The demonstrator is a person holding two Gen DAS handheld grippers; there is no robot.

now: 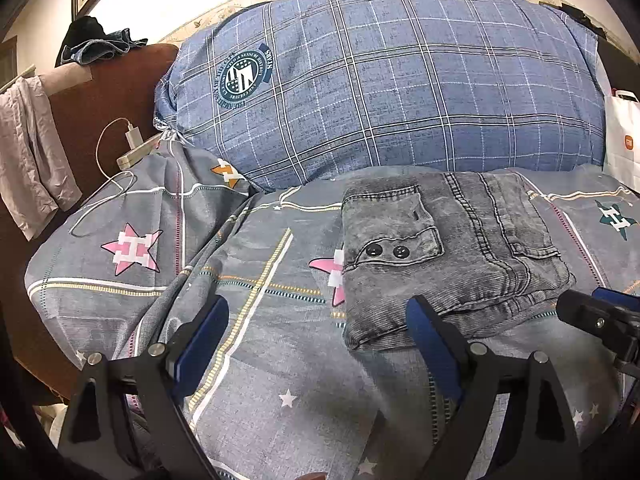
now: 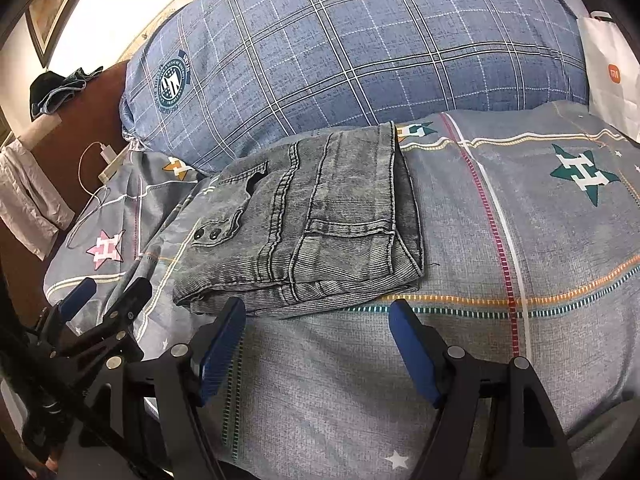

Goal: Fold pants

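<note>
The folded pants [image 2: 308, 216] lay on the bed [image 2: 520, 240] at centre frame, long axis seemingly running toward upper right, just beyond the released, empty jaws of right gripper [image 2: 316, 344] and left gripper [image 1: 316, 336].

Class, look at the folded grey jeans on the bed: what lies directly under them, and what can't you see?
The jeans rest on the grey star-print bedcover. One pink star pokes out from beneath their edge. The inner folded layers and the cover beneath are hidden.

White bag [image 2: 612, 76] reads "mi"; bedsheet stars [image 2: 584, 174] "H".
</note>
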